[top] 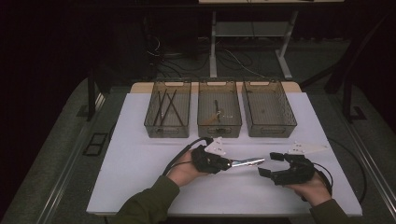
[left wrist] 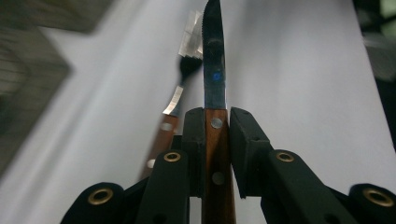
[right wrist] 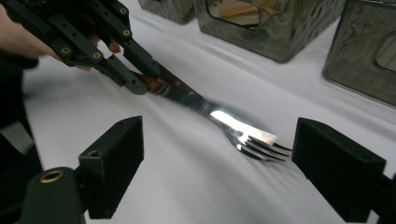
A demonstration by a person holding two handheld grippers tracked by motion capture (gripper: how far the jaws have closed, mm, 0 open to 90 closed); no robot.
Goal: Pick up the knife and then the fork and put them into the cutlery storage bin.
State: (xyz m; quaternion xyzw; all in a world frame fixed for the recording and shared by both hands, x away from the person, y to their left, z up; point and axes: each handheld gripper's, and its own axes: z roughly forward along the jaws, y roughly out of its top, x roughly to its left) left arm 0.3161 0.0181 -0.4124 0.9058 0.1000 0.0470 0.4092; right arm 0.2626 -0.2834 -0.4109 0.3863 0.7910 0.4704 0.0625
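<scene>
nearby, fork (left wrist: 175, 100) beside knife (left wrist: 214, 70), three bins (top: 219, 108) beyond.

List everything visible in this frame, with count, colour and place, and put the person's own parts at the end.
knife: 1, steel blade, brown wooden handle, clamped by the handle between the left gripper's jaws.
fork: 1, steel, brown wooden handle, beside the knife, tines toward the right gripper.
bins: 3, grey see-through, in a row at the table's far side; the left one holds thin dark sticks, the middle one a small item too dim to name.
table: 1, white top.
desk frame: 1, pale, on the floor behind.
left gripper: 1, black, mid-table.
right gripper: 1, black, jaws wide apart.
hands: 2, on the grippers; dark green sleeves.
</scene>
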